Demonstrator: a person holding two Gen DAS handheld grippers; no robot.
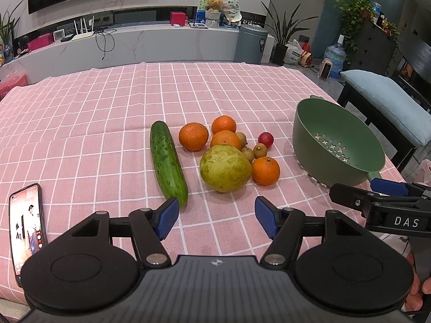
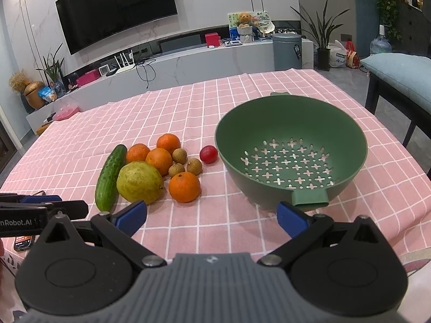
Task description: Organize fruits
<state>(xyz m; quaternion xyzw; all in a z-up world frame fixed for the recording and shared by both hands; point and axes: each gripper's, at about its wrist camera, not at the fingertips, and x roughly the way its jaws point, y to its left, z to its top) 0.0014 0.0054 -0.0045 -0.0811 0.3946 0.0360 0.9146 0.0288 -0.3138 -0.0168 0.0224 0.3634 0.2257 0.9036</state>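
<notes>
The left gripper (image 1: 216,216) tilts down over the counter (image 1: 80,134), jaws apart and empty; the cucumber (image 1: 167,162) and pomelo (image 1: 225,168) lie just ahead. The right gripper (image 2: 211,219) tilts likewise, jaws apart, the green colander (image 2: 292,161) ahead-right, 4 oranges (image 2: 184,187) ahead-left.

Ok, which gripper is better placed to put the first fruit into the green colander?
Probably the right gripper. It is open and empty, the colander sits just ahead of it, and the nearest orange lies between the two. The left gripper, also open, faces the cucumber and pear, farther away.
</notes>
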